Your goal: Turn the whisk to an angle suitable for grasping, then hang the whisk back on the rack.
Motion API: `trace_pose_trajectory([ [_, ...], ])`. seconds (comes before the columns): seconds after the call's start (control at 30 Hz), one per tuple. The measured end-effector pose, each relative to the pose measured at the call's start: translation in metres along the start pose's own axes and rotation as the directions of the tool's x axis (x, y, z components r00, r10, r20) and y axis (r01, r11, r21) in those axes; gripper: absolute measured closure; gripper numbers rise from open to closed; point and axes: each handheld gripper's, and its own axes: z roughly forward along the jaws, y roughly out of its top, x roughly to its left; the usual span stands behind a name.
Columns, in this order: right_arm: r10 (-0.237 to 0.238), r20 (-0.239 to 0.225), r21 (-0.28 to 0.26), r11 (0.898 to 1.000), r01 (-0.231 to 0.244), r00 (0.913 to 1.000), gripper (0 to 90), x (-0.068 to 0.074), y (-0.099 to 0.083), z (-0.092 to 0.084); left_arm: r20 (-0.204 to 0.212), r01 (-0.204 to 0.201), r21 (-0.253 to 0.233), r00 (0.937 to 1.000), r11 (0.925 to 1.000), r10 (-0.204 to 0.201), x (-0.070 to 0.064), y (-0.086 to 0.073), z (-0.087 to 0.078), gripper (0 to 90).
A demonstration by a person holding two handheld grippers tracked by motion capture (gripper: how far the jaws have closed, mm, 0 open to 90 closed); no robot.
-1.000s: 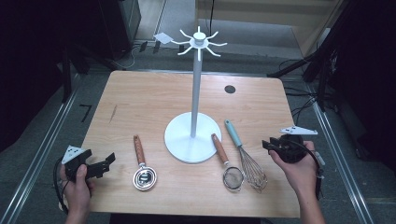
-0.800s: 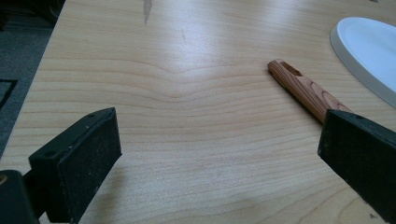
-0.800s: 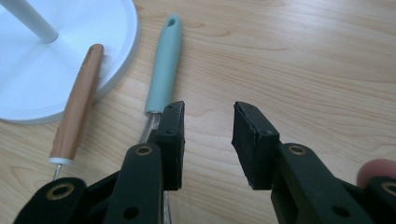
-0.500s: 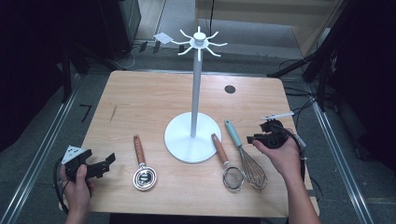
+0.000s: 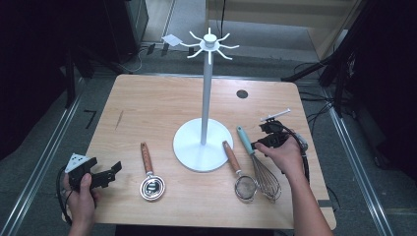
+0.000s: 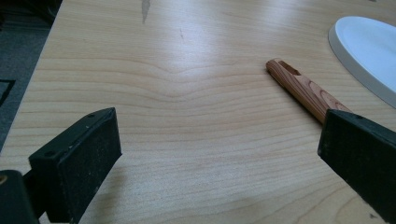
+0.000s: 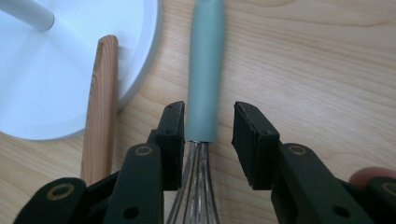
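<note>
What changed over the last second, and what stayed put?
The right claw moved in from the table's right edge toward the whisk and now straddles its green handle near the wires, with a gap on one side, not yet gripped. The left claw stayed at the table's left edge, open. The whisk, strainer, wooden-handled tool and stand have not moved.

Overhead light, even on table (image 5: pixel 147 105); surroundings dark, near black. High view soft, low detail. Stand base (image 7: pixel 70 70) bright, nearly blown out in right gripper view. Left gripper view: wood grain sharp mid-frame, near jaws slightly soft, faint shadow under them
</note>
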Motion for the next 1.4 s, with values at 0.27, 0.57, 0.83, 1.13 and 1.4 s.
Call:
trace_pose_trajectory([
  [0.27,0.018,0.001,0.119,0.993,-0.018,0.9998,66.1,0.003,0.009,0.021,0.003,0.002,0.001,1.0000,1.0000,-0.002,0.000,0.000,0.000,0.0],
  [0.57,0.020,0.035,0.193,0.981,-0.026,0.9992,66.4,0.005,0.010,0.036,0.004,0.003,0.002,1.0000,1.0000,-0.003,0.000,0.000,0.000,0.0],
  [0.83,0.002,0.070,0.213,0.977,-0.017,0.9975,70.0,0.011,0.010,0.043,0.005,0.001,0.002,1.0000,1.0000,-0.001,0.000,0.000,0.000,0.0],
  [1.13,-0.012,0.053,0.136,0.991,0.005,0.9985,70.8,0.012,0.007,0.031,0.007,0.001,0.003,1.0000,1.0000,-0.001,0.000,0.000,0.000,0.0],
  [1.4,-0.029,0.030,-0.080,0.996,0.032,0.9991,70.9,0.014,0.003,-0.008,0.005,0.001,0.002,1.0000,1.0000,-0.001,0.000,0.000,0.000,0.0],
])
